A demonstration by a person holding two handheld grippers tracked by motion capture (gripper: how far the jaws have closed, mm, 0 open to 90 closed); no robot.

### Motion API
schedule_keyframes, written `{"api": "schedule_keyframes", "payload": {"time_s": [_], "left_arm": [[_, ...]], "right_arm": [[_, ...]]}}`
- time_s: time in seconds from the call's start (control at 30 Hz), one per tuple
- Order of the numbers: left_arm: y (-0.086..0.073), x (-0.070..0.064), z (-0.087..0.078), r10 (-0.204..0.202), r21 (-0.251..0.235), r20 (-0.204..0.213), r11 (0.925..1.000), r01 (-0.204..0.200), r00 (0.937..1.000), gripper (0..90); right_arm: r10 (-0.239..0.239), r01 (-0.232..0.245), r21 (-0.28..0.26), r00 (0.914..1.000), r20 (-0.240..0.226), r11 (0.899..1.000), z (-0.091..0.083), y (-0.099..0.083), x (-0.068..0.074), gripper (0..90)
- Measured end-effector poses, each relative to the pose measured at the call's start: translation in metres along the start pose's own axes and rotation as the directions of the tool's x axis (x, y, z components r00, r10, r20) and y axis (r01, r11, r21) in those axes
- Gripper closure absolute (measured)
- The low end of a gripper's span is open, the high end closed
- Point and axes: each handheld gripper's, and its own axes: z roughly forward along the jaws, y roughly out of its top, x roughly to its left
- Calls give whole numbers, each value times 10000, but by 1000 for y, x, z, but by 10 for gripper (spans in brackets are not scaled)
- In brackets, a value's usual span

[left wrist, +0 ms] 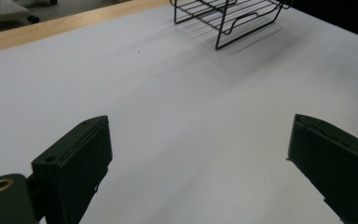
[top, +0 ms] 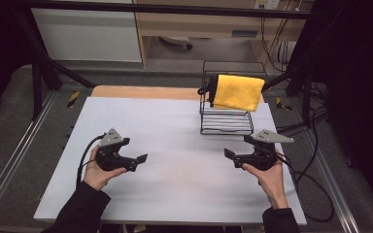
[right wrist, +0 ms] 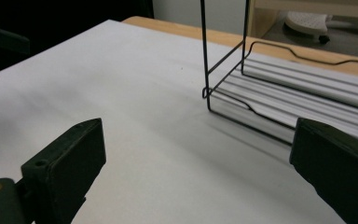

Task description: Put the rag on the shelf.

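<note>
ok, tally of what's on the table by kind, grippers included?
Grippers: 2, the left gripper and the right gripper, both open and empty
Wire racks: 1, the black wire rack
Cloths: 1, the yellow cloth on top of the rack
Total: 4

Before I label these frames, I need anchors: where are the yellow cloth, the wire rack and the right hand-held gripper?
yellow cloth (top: 238,92), high view, middle of its front face.
wire rack (top: 226,131), high view, lower shelf's front edge.
right hand-held gripper (top: 229,154), high view, jaw tips.

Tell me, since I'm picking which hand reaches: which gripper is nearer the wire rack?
The right gripper: it sits just in front of the wire rack holding the yellow cloth; the left gripper is farther off across the table.
</note>
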Motion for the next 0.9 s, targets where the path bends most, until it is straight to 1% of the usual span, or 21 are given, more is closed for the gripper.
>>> {"api": "schedule_keyframes", "payload": {"time_s": [0.13, 0.23, 0.27, 0.33, 0.47, 0.57, 0.6, 0.67, 0.73, 0.8, 0.87, 0.9], "left_arm": [[-21, 6, -4, -146, 240, -176, 9996, 150, 9997, 57], [-35, 10, -6, -162, 437, -345, 9989, 177, 9993, 59], [-38, 11, -7, -100, 536, -375, 9985, 120, 9992, 60], [-44, 12, -10, -75, 573, -422, 9983, 99, 9991, 64], [-54, 18, -15, -210, 501, -489, 9985, 234, 9986, 75], [-62, 21, -18, -296, 467, -503, 9984, 320, 9983, 80], [-64, 22, -19, -288, 481, -497, 9984, 311, 9983, 80], [-68, 23, -20, -282, 528, -470, 9981, 307, 9985, 79], [-72, 24, -21, -256, 585, -453, 9979, 282, 9986, 80], [-74, 24, -21, -254, 608, -456, 9978, 281, 9986, 80], [-75, 23, -21, -202, 614, -411, 9979, 227, 9990, 80], [-76, 23, -20, -161, 646, -389, 9977, 186, 9991, 80]], "right_arm": [[13, -10, 297, 9999, -107, 9996, 6, -17, 0, 27], [105, -94, 557, 9998, -191, 9984, 9, -29, -1, 23], [160, -144, 652, 9996, -241, 9978, 10, -33, -1, 21], [268, -242, 834, 9992, -297, 9962, 11, -40, -1, 20], [349, -302, 1092, 9985, -419, 9936, 12, -53, -4, 13], [291, -227, 1180, 9982, -530, 9928, 10, -61, -7, 9], [400, -336, 1162, 9978, -532, 9927, 9, -63, -7, 7], [353, -277, 1190, 9975, -617, 9925, 8, -68, -10, 7], [445, -356, 1308, 9969, -654, 9908, 7, -73, -11, 7], [401, -307, 1522, 9974, -596, 9879, 7, -79, -13, 7], [464, -372, 1598, 9974, -545, 9864, 8, -83, -14, 7], [405, -317, 1595, 9978, -524, 9867, 8, -84, -14, 7]]}}
